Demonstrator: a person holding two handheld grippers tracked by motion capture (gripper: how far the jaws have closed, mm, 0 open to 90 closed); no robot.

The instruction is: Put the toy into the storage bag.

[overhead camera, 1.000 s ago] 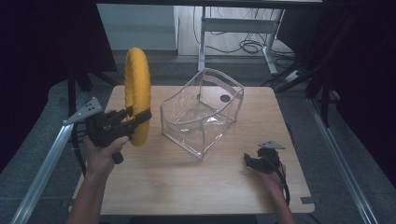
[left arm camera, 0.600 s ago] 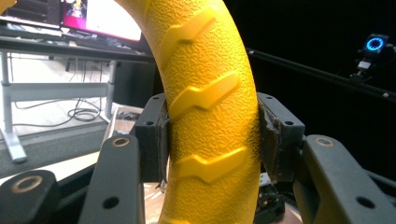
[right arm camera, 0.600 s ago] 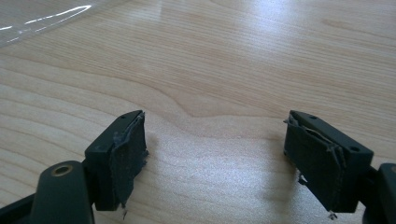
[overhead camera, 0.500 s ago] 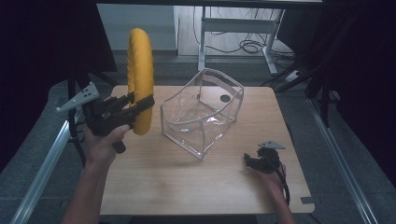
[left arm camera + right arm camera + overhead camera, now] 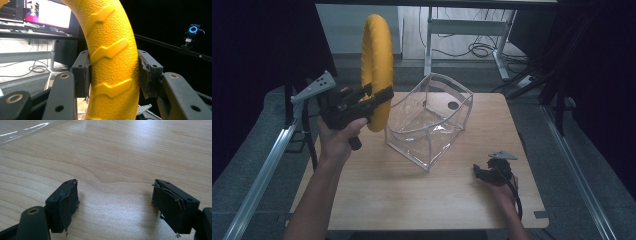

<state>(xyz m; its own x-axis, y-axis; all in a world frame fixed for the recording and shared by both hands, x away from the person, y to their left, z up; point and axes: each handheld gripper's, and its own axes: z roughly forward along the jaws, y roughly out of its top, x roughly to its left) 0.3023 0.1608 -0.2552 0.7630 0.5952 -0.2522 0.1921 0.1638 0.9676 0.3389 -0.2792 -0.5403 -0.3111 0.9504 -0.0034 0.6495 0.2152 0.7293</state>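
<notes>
Left tool raised above the left edge of the wooden bench, jaws pinching a yellow ring by its lower arc. Ring held upright and edge-on to the high view, clear of the bench top, its upper part rising in front of the floor beyond the far edge. In the left gripper view, same ring squeezed between the two black padded jaws of the left tool, pebbled surface with raised zigzag ridges running across it; lit monitor on a desk at upper left, small camera with a glowing blue circle on a dark rail at upper right. Clear plastic bag with pale piped edges standing open on the middle of the bench, just beside the ring on its right, apart from it. Right tool low at the near right part of the bench, well apart from the bag, hand behind it and cable trailing toward the near edge. In the right gripper view, right tool with jaws spread wide over bare wood grain, nothing between the worn pads; corner of clear plastic at upper left.
</notes>
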